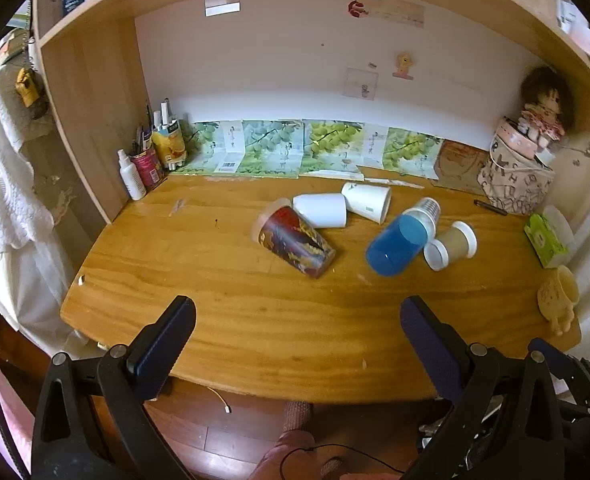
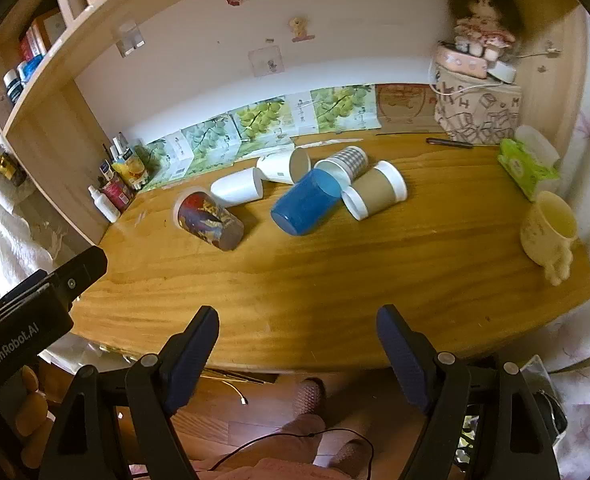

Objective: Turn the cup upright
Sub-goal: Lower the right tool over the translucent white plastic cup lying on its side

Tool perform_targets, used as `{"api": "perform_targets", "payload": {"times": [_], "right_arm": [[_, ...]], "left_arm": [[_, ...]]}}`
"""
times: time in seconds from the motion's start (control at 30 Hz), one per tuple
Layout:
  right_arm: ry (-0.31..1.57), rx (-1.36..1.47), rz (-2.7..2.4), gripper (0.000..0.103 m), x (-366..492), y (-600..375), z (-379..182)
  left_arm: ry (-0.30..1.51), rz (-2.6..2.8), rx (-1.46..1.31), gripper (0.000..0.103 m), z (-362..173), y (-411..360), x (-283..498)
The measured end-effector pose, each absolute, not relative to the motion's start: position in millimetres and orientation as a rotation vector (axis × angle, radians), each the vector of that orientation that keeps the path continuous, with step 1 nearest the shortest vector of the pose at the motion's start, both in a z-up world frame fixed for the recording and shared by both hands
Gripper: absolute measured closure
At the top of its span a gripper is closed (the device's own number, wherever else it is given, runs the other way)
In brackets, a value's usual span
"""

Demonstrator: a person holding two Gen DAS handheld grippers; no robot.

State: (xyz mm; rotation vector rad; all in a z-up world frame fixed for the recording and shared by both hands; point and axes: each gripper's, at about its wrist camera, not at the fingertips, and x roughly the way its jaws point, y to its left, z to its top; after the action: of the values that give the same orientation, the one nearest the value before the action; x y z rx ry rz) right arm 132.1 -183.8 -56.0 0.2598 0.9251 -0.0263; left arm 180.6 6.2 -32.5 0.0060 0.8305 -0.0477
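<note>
Six cups lie on their sides in a bunch on the wooden desk [image 1: 223, 320], toward 12 o'clock from both grippers. The red patterned cup [image 1: 293, 242] is at the left of the bunch, and its wide mouth points to about 10 o'clock. A plain white cup [image 1: 322, 210] touches it from behind. A second white cup [image 1: 367, 201] lies just beside that one and has small marks too tiny to read. The blue cup [image 1: 399, 245] lies with its flat bottom toward the camera. A clear cup with a checked pattern [image 1: 427, 210] lies at its far end. A brown paper cup with white rims [image 1: 453, 244] touches the blue cup on the right. None of the cups shows anything inside.

At 3 o'clock a pale yellow mug [image 2: 549, 230] stands upright near the desk edge. It looks empty. Behind it lies a green tissue pack [image 2: 525, 166]. At 10 o'clock a red tin [image 1: 147, 167] holds pens, with a white spray bottle [image 1: 131, 176] next to it.

The left gripper [image 1: 295, 332] is open wide and holds nothing. The right gripper [image 2: 297, 334] is open too, with nothing between its fingers. In the right wrist view the left gripper's black body reads "GenRobot.AI".
</note>
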Motion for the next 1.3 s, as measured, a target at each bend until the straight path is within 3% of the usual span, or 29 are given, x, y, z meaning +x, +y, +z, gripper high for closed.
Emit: {"api": "perform_targets", "payload": {"times": [0.7,1.3], "right_arm": [[1.070,0.471,0.023,0.021,251,-178,-91],[1.214,0.752,0.024,0.021,292,-178,-145]], "left_arm": [[0.907,-0.226,0.183,0.001,-43,-1,302],[0.992,-0.470,0.552,0.001,-69,-38,383]]}}
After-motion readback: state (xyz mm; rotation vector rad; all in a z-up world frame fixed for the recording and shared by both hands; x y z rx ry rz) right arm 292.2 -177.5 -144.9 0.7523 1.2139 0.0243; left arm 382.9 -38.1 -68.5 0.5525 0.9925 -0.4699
